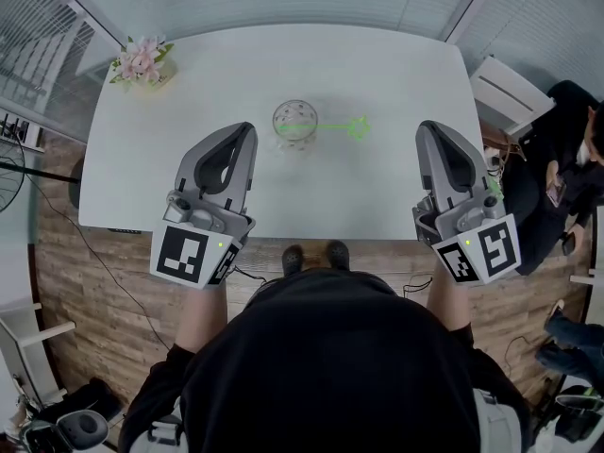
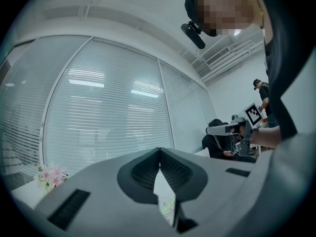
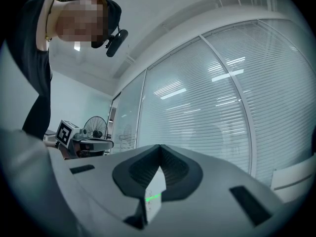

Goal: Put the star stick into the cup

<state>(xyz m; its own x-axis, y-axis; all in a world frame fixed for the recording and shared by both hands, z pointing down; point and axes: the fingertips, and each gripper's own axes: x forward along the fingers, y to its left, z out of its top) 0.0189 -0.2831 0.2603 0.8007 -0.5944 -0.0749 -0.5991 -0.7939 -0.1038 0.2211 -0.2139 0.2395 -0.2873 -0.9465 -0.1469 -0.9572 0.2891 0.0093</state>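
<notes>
**Item 1, right gripper** (image 1: 427, 128): jaws pressed together, nothing between them. It hovers over the near edge of the table (image 1: 377, 192), pointing away from me.

**Item 2, left gripper** (image 1: 248, 128): jaws likewise closed tip to tip and empty. It sits level on the other side, roughly mirroring the right one.

**Item 3, cup** (image 1: 295, 121): clear glass, upright, between the two grippers and a little beyond their tips.

**Item 4, star stick** (image 1: 357, 126): thin and green, with its star head on the table just right of the cup. The plain end reaches the cup, but I cannot tell whether it rests inside the cup or only against it.

**Item 5, flowers** (image 1: 142, 61): a pink posy at the far left corner, well apart from the work.

**Hazards, as I judge them:**
- Either gripper must spread its jaws before approaching; reaching in closed would just shove the stick.
- The stick is slim and lies low, so a pinch could slip or scrape the tabletop.
- The stick meets the cup, so tugging it sideways could drag or tip the glass.
- A wide jaw swinging in close could also knock the cup.

**Count:** two grippers, one cup, one star stick, one table, one posy.
</notes>
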